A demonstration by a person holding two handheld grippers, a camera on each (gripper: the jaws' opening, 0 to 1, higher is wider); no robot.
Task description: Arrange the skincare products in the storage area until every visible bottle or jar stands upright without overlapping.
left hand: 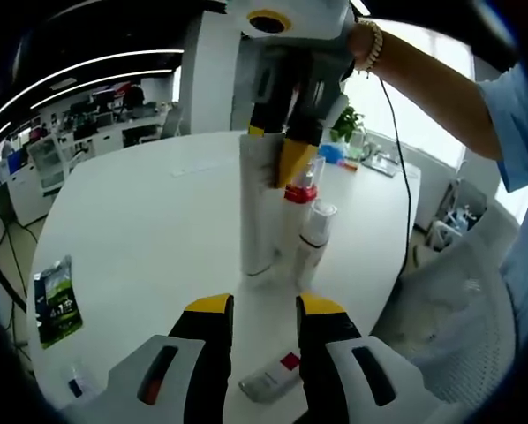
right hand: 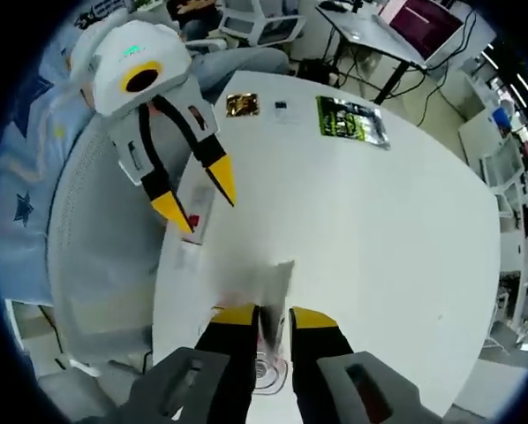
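Your right gripper (right hand: 271, 320) jaws pinch the top of the tall white tube (left hand: 259, 208), held upright on the white worktop (left hand: 149, 230). Beside it two spray bottles stand: red-collared (left hand: 299, 199) and white-capped (left hand: 313, 243). Left gripper (left hand: 266, 311) jaws narrowly parted, empty; between them a small white tube with red band (left hand: 271, 378) lies flat, not yet stood.

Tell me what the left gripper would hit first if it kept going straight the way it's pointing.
Probably the small white tube with the red end lying on the white table, just past the left gripper. Farther along stands the tall white tube under the right gripper. Depth is hard to judge.
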